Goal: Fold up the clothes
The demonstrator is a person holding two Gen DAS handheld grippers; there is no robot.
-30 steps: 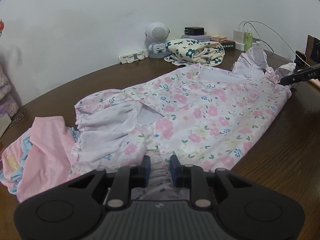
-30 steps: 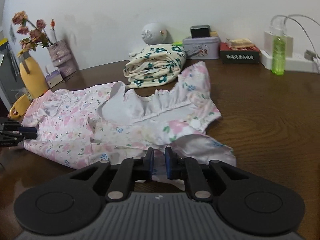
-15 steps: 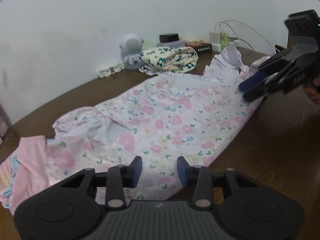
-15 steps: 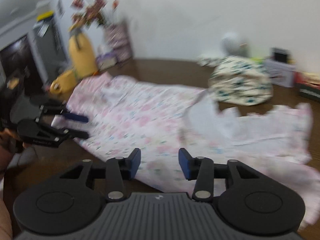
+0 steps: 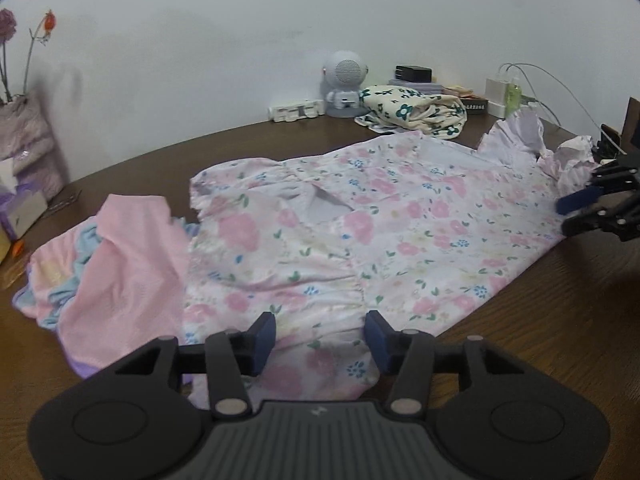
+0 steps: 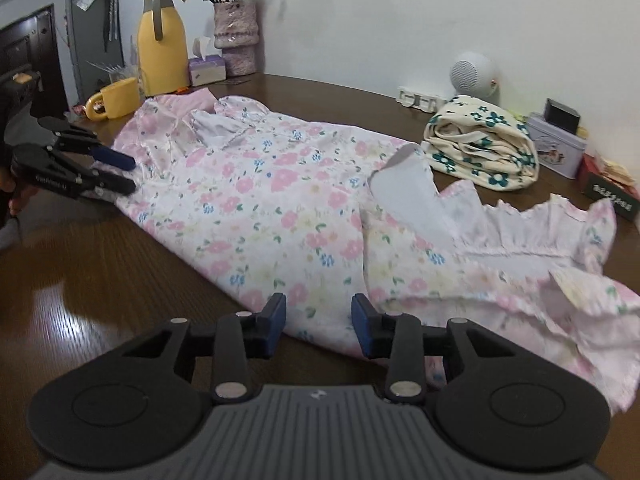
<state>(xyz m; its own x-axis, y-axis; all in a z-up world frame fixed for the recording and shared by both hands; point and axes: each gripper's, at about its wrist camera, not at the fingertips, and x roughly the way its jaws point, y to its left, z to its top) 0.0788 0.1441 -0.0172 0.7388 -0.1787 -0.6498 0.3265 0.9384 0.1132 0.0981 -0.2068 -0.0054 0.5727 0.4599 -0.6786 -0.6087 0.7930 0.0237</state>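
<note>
A pink floral dress (image 5: pixel 380 232) lies folded lengthwise on the brown table, also in the right wrist view (image 6: pixel 280 208). Its white lining and ruffled hem show at the far end (image 6: pixel 500 228). My left gripper (image 5: pixel 320 334) is open and empty, just above the dress's sleeve end. My right gripper (image 6: pixel 318 322) is open and empty, over the near edge of the dress. Each gripper shows in the other's view: the right one (image 5: pixel 576 212) by the hem, the left one (image 6: pixel 120 172) by the sleeve end.
A pink and blue garment (image 5: pixel 112 256) lies beside the dress. A folded cream floral cloth (image 6: pixel 480 148) sits at the back with a white speaker (image 5: pixel 344 80), tins, chargers and a power strip (image 5: pixel 296 112). A yellow jug (image 6: pixel 160 48), mug (image 6: pixel 116 98) and vase (image 6: pixel 236 36) stand at one end.
Both grippers were shut on the dress a second ago. They have let go and opened, and pulled back a little. The dress now lies flatter on the table.
</note>
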